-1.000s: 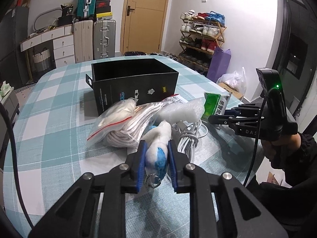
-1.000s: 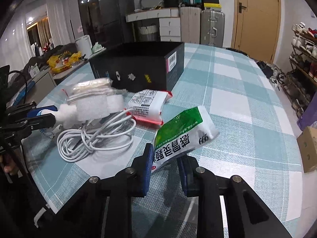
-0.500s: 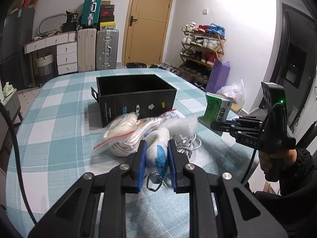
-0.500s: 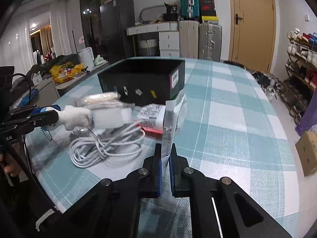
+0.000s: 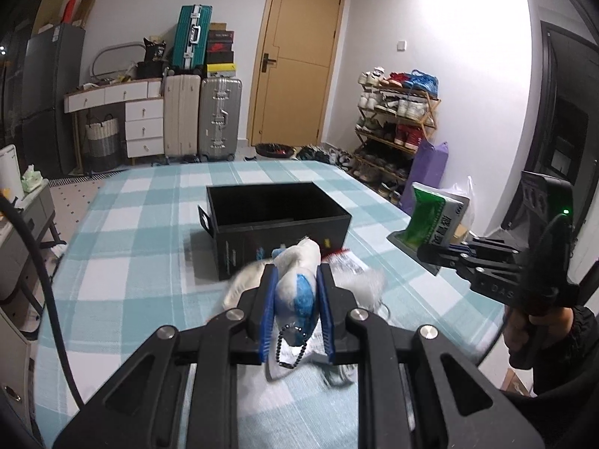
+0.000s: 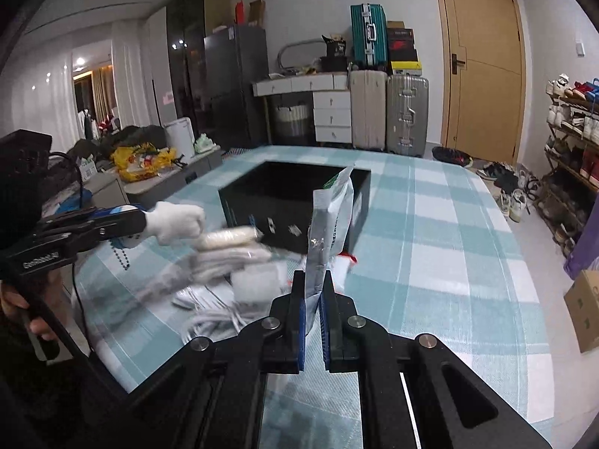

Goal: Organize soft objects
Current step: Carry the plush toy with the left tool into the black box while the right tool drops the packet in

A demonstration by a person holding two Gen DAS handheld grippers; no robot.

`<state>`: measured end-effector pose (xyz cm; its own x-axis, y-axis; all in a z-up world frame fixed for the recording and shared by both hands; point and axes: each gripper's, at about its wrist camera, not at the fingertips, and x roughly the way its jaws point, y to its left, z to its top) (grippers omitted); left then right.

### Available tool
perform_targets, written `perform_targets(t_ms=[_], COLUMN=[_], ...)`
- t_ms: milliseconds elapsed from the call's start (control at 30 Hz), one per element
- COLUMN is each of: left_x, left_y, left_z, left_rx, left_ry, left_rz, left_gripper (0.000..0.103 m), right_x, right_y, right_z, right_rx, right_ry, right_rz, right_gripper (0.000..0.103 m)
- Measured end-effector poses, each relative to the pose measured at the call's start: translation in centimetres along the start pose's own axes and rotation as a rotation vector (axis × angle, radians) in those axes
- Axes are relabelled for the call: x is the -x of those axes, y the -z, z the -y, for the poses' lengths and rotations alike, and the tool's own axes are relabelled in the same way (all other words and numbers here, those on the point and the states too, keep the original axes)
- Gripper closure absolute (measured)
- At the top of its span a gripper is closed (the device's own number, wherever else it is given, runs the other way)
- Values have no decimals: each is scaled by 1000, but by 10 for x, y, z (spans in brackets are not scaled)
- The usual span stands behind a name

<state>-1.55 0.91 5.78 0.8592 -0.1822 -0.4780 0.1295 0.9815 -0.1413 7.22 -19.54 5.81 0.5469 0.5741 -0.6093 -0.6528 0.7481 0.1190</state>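
My left gripper is shut on a white and blue plush toy with a bead chain, held above the table in front of the open black box. It also shows in the right wrist view with the plush toy. My right gripper is shut on a green and white pouch, held upright above the table to the right of the box. The pouch shows in the left wrist view.
A pile lies on the checked tablecloth before the box: bagged white items, a foam piece, a white cable and a red-edged packet. Suitcases and a shoe rack stand beyond the table.
Both grippers have risen from the table with their loads. The pouch was lifted and turned upright. The plush toy came up off the pile toward the box.
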Motion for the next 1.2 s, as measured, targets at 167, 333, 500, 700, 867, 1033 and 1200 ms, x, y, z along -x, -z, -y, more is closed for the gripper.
perform_targets(t_ms=[167,333,500,700,867,1033,1200], left_x=[-5,-15,-28,-47,-60,-81,-101], left_y=[-15,-30,-46,-59,-66,-73,-75], left_z=[-5,-12,-17,-22,-26,-29,-33], left_rx=[4,14,15,12,13,12,22], left_ry=[-35,-61,-80,-98,-101,-101,-99], left_rz=[20,35,46,46,37,23,4], left_gripper=[84,84,84,84,84,84,84], right_x=[3,0,-10,-28,-48,-62,-81], right_y=[-19,-38,-55,-66,-71,-73,-76], right_z=[-5,-8,-10,-7,0,5,11], right_rx=[-2,8,22,18,5,-10,-18], right_ry=[-26,-41,-50,-67,-76,-79,-80], right_rz=[28,47,50,36,15,-2,-24], right_gripper=[97,97,97,97,97,97,97])
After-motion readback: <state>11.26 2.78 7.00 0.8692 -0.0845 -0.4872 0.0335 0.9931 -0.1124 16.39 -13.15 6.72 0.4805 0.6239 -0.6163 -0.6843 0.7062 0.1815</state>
